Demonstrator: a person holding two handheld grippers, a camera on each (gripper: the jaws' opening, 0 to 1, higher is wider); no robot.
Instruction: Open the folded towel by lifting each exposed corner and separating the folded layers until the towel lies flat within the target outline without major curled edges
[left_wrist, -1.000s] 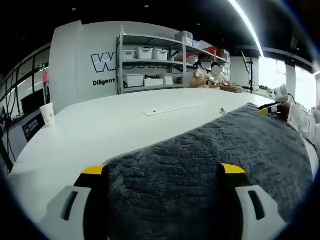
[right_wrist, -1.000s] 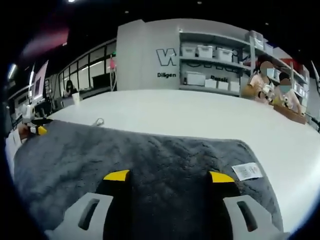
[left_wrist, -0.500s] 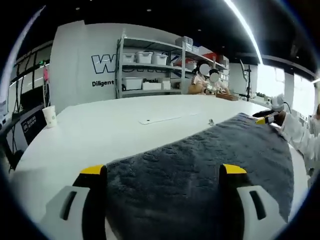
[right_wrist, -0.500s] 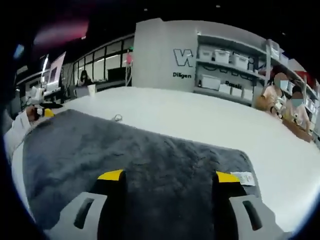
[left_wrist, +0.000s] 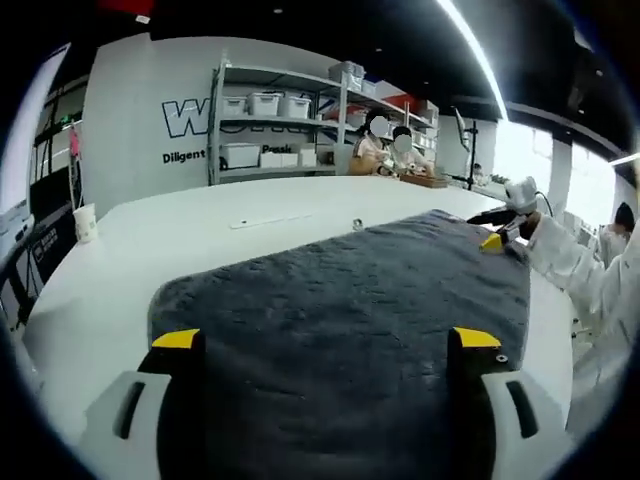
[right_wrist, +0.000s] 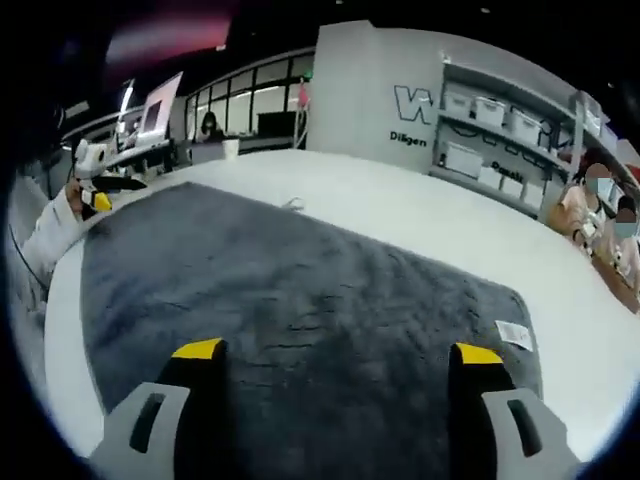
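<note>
Left gripper view: one gray towel spread over white table, near edge running under the left gripper. Jaws wide apart, yellow tips either side of the cloth, nothing pinched. Right gripper shows at the towel's far right corner, sleeve behind it. One paper cup near the table's left edge, well apart from the towel. One thin flat strip and one small metal bit beyond the far edge. Shelving rack with bins at the back wall, two people seated beside it. Bare table left of and beyond the towel.

Right gripper view: right gripper also spread open over the towel, gripping nothing. One white label at the towel's right corner. Left gripper at the far left corner. Towel lies flat, edges not visibly curled.
</note>
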